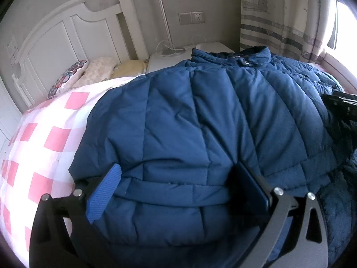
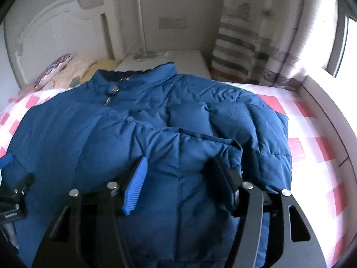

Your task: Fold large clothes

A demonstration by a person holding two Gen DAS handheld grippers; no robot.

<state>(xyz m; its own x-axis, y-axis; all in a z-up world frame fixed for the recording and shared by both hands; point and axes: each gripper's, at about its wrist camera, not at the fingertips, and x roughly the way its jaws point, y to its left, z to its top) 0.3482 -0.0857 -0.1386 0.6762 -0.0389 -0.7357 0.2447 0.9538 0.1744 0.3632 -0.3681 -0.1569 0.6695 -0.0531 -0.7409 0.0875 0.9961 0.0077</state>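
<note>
One blue puffer jacket (image 2: pixel 138 134) lies on one bed (image 1: pixel 44 138) with a pink-and-white checked cover. Two claws are in view: the left claw (image 1: pixel 178 187) and the right claw (image 2: pixel 180 178), each with two fingers. Three pillows (image 1: pixel 93 71) sit at the one white headboard (image 1: pixel 67 33), though a fourth may hide behind them. Beside the bed stand one white nightstand (image 2: pixel 178 60) and one slim white lamp (image 1: pixel 164 22). One striped curtain (image 1: pixel 279 22) hangs by one window (image 1: pixel 344 26).
</note>
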